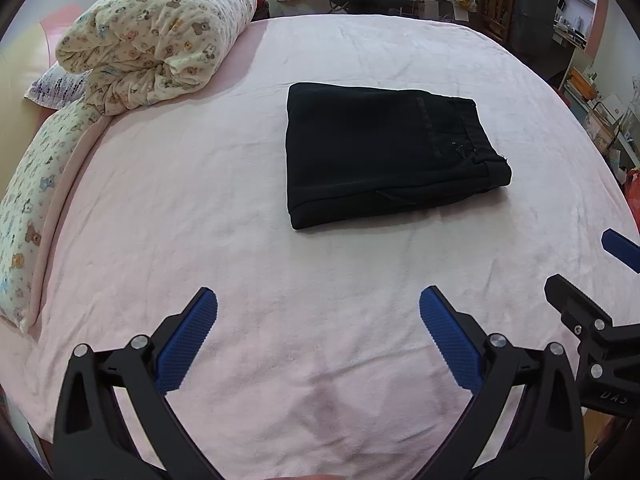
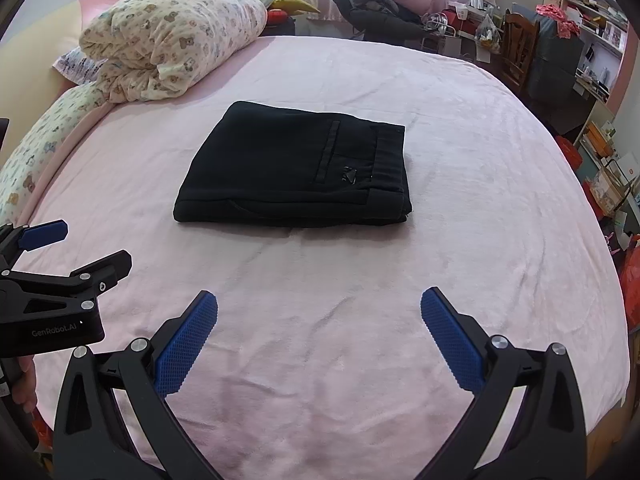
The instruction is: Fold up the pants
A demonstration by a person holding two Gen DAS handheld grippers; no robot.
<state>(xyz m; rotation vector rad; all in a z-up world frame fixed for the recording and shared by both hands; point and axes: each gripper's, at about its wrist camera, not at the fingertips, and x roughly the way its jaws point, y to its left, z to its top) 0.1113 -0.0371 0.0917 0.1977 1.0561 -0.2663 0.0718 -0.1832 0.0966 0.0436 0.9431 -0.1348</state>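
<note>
A: Where are the pants?
B: Black pants (image 1: pixel 384 152) folded into a flat squarish stack, lying mid-bed on the pink blanket (image 1: pixel 200 208). Waistband end to the right, fold edge to the left. Small shiny tag near the back pocket in the right wrist view.

A: Left tongs?
B: Left tongs (image 1: pixel 318 304) spread wide, nothing between the blue pads (image 1: pixel 188 344). Held low over the near part of the bed, pointing forward toward the pants, well short of them. Not touching cloth as far as I can tell.

A: Right tongs?
B: Right tongs (image 2: pixel 319 304) same pose: jaws wide apart, empty, level over the near blanket, aimed at the stack, apart from it.

A: Do they see each other?
B: Yes. In the right wrist view the left tool sits at the left edge, black body with "GenRobot.AI" lettering, fingers splayed. A person's hand (image 2: pixel 24 384) grips its handle at lower left, only partly in view. In the left wrist view the right tool shows at the right edge, one blue tip and black linkage. So the two tools are side by side, near each other.

A: Other stuff?
B: Rolled bear-print quilt (image 1: pixel 160 36) at far left of the bed, well apart from the pants. Wooden chair (image 2: pixel 520 48) and cluttered shelves beyond the bed on the right.
</note>
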